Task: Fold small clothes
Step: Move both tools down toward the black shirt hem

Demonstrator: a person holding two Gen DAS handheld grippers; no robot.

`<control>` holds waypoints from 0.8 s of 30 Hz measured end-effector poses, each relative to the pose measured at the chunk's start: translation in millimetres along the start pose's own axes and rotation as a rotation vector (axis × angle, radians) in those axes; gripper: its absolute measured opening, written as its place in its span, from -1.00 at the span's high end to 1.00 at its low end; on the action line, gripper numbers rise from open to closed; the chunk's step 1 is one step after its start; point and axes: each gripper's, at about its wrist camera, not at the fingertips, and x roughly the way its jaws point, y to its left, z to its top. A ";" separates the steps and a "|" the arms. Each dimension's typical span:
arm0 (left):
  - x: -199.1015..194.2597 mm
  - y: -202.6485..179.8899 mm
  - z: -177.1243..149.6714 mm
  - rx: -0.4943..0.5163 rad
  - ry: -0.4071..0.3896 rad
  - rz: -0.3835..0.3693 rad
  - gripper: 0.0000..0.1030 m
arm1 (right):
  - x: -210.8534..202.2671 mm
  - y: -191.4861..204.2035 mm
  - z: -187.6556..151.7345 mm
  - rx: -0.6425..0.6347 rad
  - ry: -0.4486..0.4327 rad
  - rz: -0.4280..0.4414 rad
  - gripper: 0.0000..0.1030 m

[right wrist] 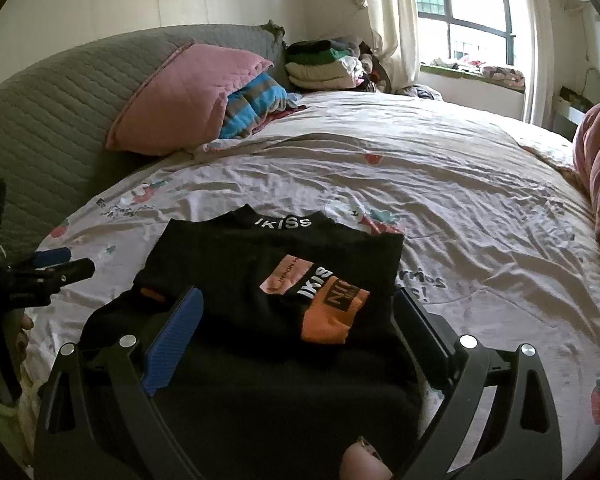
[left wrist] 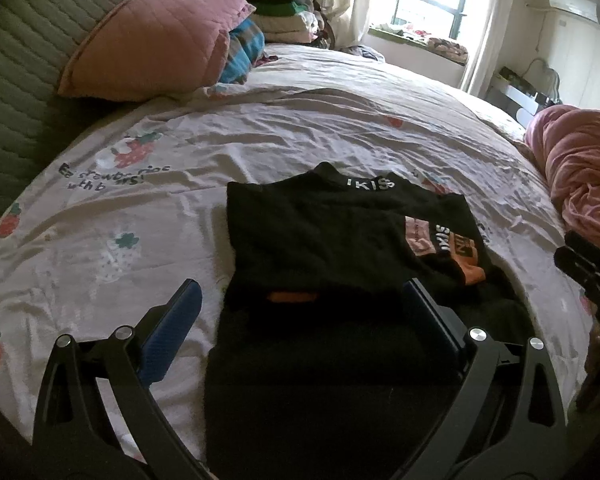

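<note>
The black top (right wrist: pixel 260 280) lies flat on the bed sheet (right wrist: pixel 440 200) in front of me, folded in on itself, its collar with white lettering pointing away from me toward the far side of the bed. An orange and pink printed patch (right wrist: pixel 320 304) sits on the fold at my right side of the garment, and a small orange strip (left wrist: pixel 296 297) peeks out along the near fold. The lower part of the top spreads dark beneath both tools.

My left gripper (left wrist: pixel 300 308) hangs above the near left part of the top with its jaws spread wide; nothing is between them, and the blue pads (left wrist: pixel 172 332) touch no cloth. My right gripper (right wrist: pixel 300 320) hangs above the near right part, jaws also wide apart and empty, framing the printed patch from above. A fingertip (right wrist: pixel 364 462) of mine shows at the bottom edge of the right wrist view.

The sheet is pale, wrinkled, printed with strawberries. A pink pillow (right wrist: pixel 184 96) leans against the grey quilted headboard (right wrist: pixel 60 120) at the far left, with a striped blue cloth (right wrist: pixel 256 100) beside it and a stack of folded clothes (right wrist: pixel 320 64) behind. A pink blanket (left wrist: pixel 580 168) is bunched at the right edge of the bed, and a window (right wrist: pixel 468 12) with pale curtains stands beyond.
</note>
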 end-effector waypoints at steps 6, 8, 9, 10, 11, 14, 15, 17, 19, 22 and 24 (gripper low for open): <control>-16.2 13.5 -10.0 -0.011 0.007 0.020 -0.81 | -17.0 2.6 -9.2 -0.021 0.001 -0.006 -0.85; -20.5 18.5 -13.9 -0.018 0.009 0.023 -0.81 | -20.6 4.9 -13.4 -0.030 0.005 -0.006 -0.85; -22.3 21.2 -16.2 -0.023 0.013 0.025 -0.81 | -22.3 6.2 -15.8 -0.035 0.009 -0.004 -0.85; -25.1 24.9 -19.3 -0.029 0.017 0.026 -0.81 | -23.8 6.5 -17.4 -0.038 0.012 -0.004 -0.85; -27.8 27.9 -22.3 -0.032 0.019 0.028 -0.81 | -25.5 8.0 -20.0 -0.043 0.018 -0.004 -0.85; -34.6 37.2 -31.3 -0.042 0.028 0.041 -0.81 | -30.2 10.4 -25.5 -0.053 0.023 0.001 -0.85; -37.5 41.2 -34.8 -0.048 0.031 0.050 -0.81 | -31.2 11.7 -27.2 -0.056 0.024 0.002 -0.85; -41.5 47.6 -39.6 -0.063 0.036 0.051 -0.81 | -33.3 14.1 -31.2 -0.062 0.029 0.005 -0.85; -44.4 53.8 -44.9 -0.076 0.044 0.053 -0.81 | -34.1 16.3 -35.1 -0.066 0.040 0.008 -0.85; -47.1 58.4 -53.6 -0.078 0.055 0.057 -0.81 | -34.8 18.6 -40.5 -0.077 0.055 0.012 -0.85; -47.0 61.0 -61.3 -0.079 0.071 0.055 -0.81 | -35.8 20.0 -45.8 -0.086 0.067 0.013 -0.85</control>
